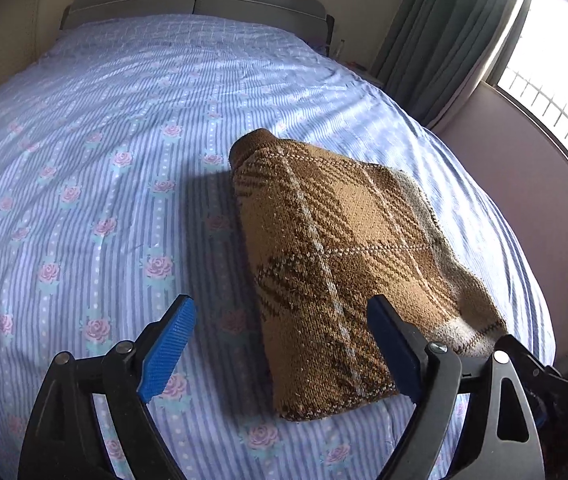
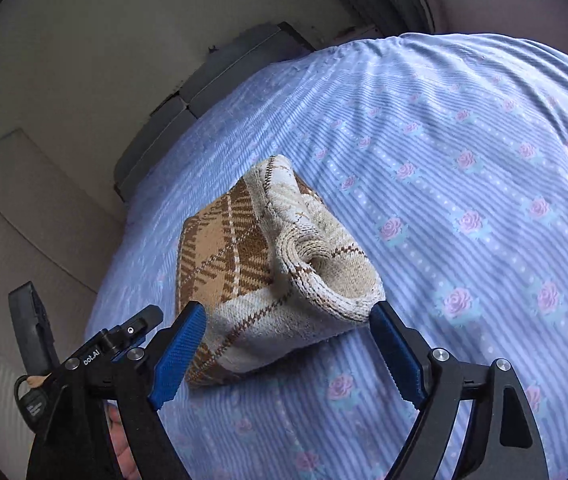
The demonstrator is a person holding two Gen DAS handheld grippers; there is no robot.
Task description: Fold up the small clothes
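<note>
The brown plaid knitted garment (image 1: 336,264) lies folded on the blue rose-print striped bedsheet (image 1: 95,184). Left gripper (image 1: 284,354) and right gripper (image 2: 288,354) both gape wide, holding nothing. The fold looks finished; next likely means withdrawing without disturbing it.

the left tool (image 1: 284,344) hangs over the bed (image 1: 103,140) with its blue pads (image 1: 167,354) spread wide and nothing pressed between them. a folded brown plaid knit garment (image 1: 336,264) lies on the blue striped, rose-patterned sheet, its near end between the pads. a grey headboard (image 1: 195,4) stands behind; teal curtain (image 1: 444,32) and window (image 1: 556,60) at right.
</note>
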